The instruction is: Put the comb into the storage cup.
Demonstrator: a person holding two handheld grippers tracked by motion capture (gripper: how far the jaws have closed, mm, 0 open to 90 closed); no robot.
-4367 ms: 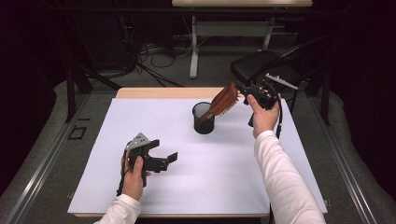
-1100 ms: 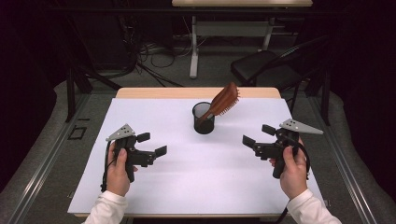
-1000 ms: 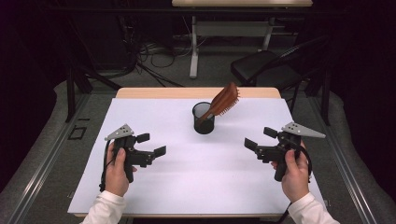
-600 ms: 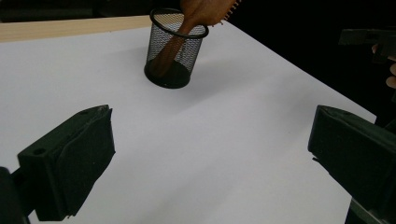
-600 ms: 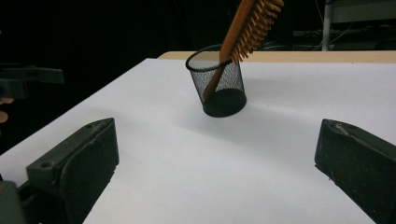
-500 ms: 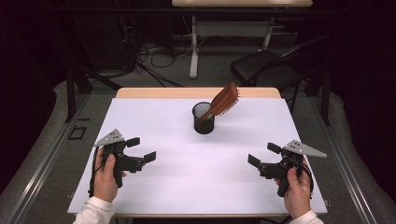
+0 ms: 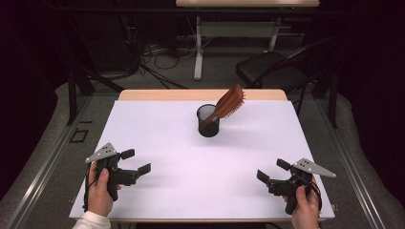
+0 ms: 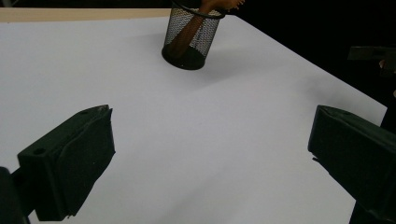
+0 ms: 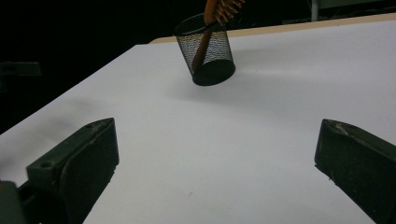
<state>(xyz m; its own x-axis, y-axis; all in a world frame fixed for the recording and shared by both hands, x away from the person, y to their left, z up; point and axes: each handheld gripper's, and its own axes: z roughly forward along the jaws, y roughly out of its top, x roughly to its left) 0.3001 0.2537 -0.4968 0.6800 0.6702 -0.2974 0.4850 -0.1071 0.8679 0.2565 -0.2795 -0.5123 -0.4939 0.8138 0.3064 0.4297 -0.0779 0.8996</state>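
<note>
A black mesh cup [image 7: 208,120] stands upright at the back middle of the white table [image 7: 162,143]. A brown wooden hairbrush [image 7: 228,103] leans in it, handle down, bristled head sticking out to the upper right. The cup [image 8: 190,35] with the brush handle [image 8: 187,31] sits far ahead in the left gripper view, and the cup [image 9: 206,50] with the brush [image 9: 215,14] likewise in the right gripper view. My left gripper [image 7: 135,161] is held open near the front left edge. My right gripper [image 7: 271,171] is held open near the front right edge. Both hold nothing.
A black chair [image 7: 272,67] and a table leg with cables on the floor lie beyond the table's far edge. A bare wooden strip [image 7: 200,95] runs along the back of the white surface. Dark floor surrounds the table.
The right gripper let go of the hairbrush, which now rests in the cup, and drew back to the front right. Over the last second both grippers slid toward the front edge and outward.
</note>
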